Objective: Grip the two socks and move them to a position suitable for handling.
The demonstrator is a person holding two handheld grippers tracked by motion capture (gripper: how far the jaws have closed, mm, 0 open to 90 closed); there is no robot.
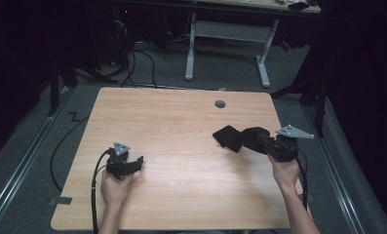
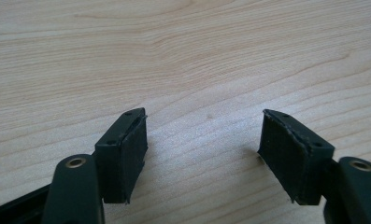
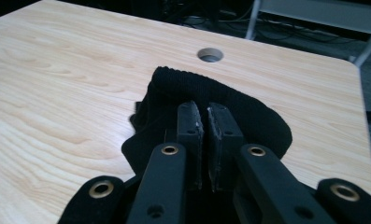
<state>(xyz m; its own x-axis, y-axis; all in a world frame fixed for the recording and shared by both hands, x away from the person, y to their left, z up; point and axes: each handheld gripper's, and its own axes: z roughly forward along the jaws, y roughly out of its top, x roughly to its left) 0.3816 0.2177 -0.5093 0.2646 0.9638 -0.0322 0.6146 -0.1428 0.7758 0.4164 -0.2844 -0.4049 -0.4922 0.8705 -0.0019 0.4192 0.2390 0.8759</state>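
Observation:
A black knitted cloth [image 1: 228, 137] lies on the right half of the wooden table [image 1: 181, 122]. My right gripper [image 1: 253, 138] points left and is shut on the cloth's near edge. In the right gripper view the jaws [image 3: 205, 112] stand almost together, pinching the cloth [image 3: 174, 88], which bunches up in front of them and drapes down to the tabletop. My left gripper [image 1: 139, 162] rests low at the table's front left, pointing right. In the left gripper view it [image 2: 204, 135] is open, with bare wood [image 2: 174, 56] between its pads.
A round cable hole [image 1: 220, 104] sits in the tabletop behind the cloth, also seen as the hole [image 3: 210, 54] in the right gripper view. Beyond the table stands a desk with white legs [image 1: 263, 58], and cables [image 1: 132, 63] lie on the floor.

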